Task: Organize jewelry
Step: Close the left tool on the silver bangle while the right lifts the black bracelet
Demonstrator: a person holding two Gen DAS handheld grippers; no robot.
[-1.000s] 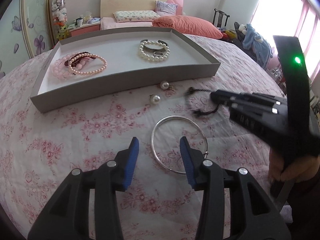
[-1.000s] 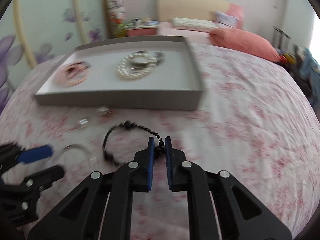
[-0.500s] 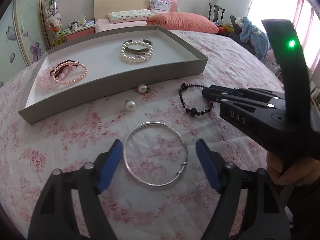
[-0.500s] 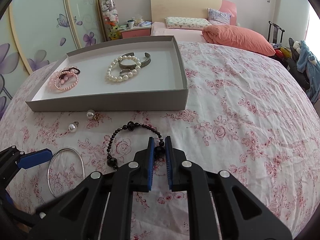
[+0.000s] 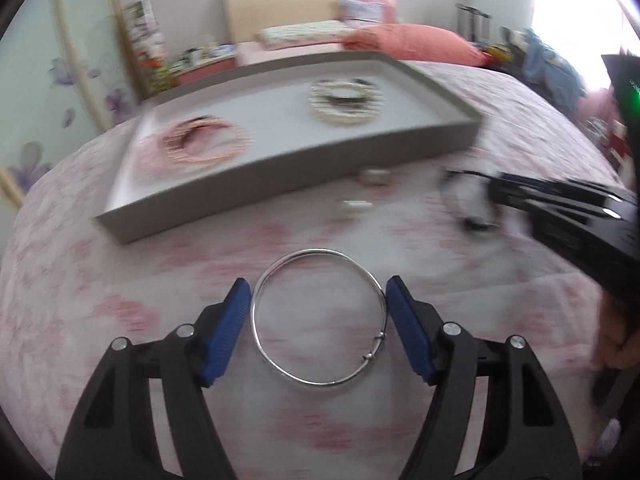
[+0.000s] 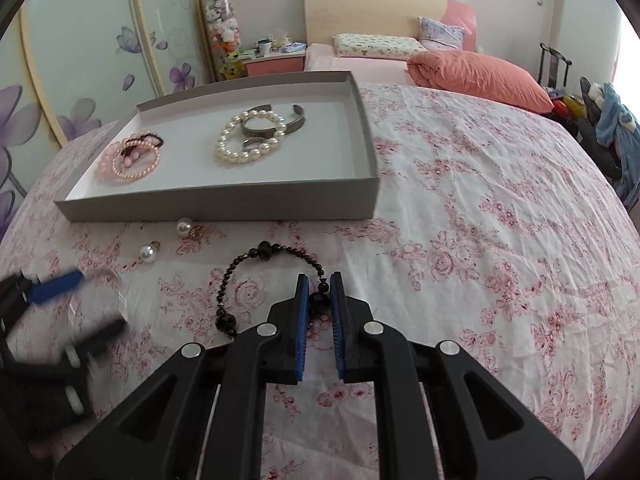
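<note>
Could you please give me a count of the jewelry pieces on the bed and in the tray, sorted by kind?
Bracelets and bangles: 6, namely pink bracelets 2, dark hair-tie-like band 1, white pearl bracelet, metal cuff, black bead bracelet, silver bangle
Pearl earrings: 2
Ring: 1
Total: 10

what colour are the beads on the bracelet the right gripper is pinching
Black, faceted and glossy: the beaded bracelet shows best in the right wrist view.

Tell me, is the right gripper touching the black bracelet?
Touching. The right wrist view shows the right gripper shut on a bead of the black bracelet.
</note>
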